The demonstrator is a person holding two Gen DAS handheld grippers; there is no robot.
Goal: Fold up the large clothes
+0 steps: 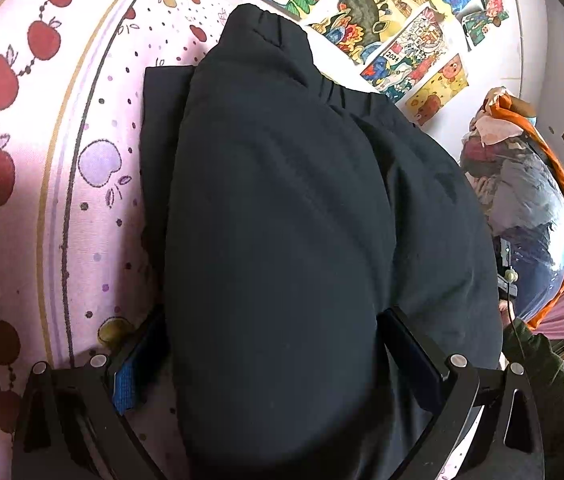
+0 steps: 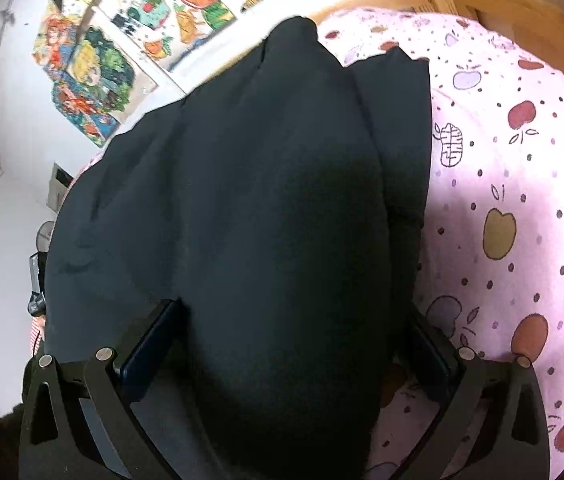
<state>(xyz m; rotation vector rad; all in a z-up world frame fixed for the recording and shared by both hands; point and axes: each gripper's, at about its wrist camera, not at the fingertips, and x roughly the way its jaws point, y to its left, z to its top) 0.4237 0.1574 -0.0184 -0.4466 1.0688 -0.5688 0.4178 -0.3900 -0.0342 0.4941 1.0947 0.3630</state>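
A large black garment (image 1: 282,180) lies on the pink apple-print bedsheet (image 1: 22,160), with a gathered elastic band at its far end. In the left wrist view its thick folded bulk fills the space between the fingers of my left gripper (image 1: 274,316), whose jaws stand wide apart. The right wrist view shows the same black garment (image 2: 262,180) bulging between the wide-spread fingers of my right gripper (image 2: 293,306). Cloth covers the fingertips, so any contact with the pads is hidden. A flat folded layer of the garment lies beneath the bulge.
Colourful drawings (image 1: 381,20) hang on the white wall behind the bed. A heap of clothes in an orange-edged bag (image 1: 521,200) sits to the right. A wooden bed frame (image 2: 501,0) borders the sheet (image 2: 521,160). A dark green sleeve (image 1: 553,380) shows at lower right.
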